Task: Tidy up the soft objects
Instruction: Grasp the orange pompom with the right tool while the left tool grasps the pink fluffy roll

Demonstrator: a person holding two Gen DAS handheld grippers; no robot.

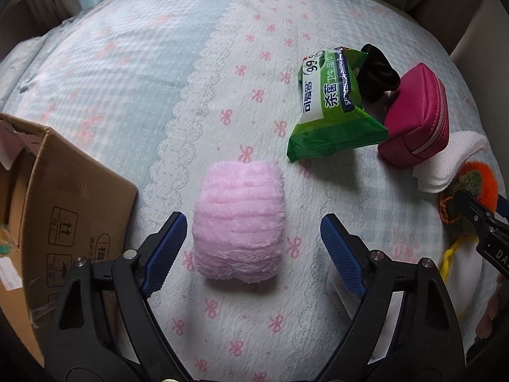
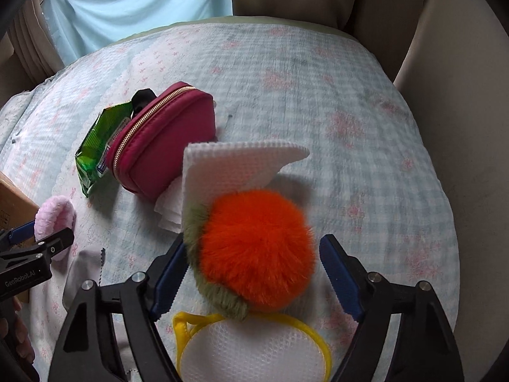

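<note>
A rolled pink fluffy towel [image 1: 240, 222] lies on the bed between the open fingers of my left gripper [image 1: 253, 229], not gripped; it also shows in the right wrist view [image 2: 54, 215]. My right gripper [image 2: 251, 258] is open around an orange and olive fur pompom [image 2: 254, 248], which also shows in the left wrist view [image 1: 477, 181]. Just below the pompom lies a white mesh pouch with yellow trim [image 2: 254, 347]. Behind it lie folded white cloths [image 2: 235, 162].
An open cardboard box [image 1: 63, 210] stands at the left. A green wet-wipes pack [image 1: 334, 105], a black scrunchie [image 1: 378, 73] and a magenta zip pouch [image 1: 416, 114] lie together further back on the bed. A beige headboard [image 2: 445, 63] borders the right side.
</note>
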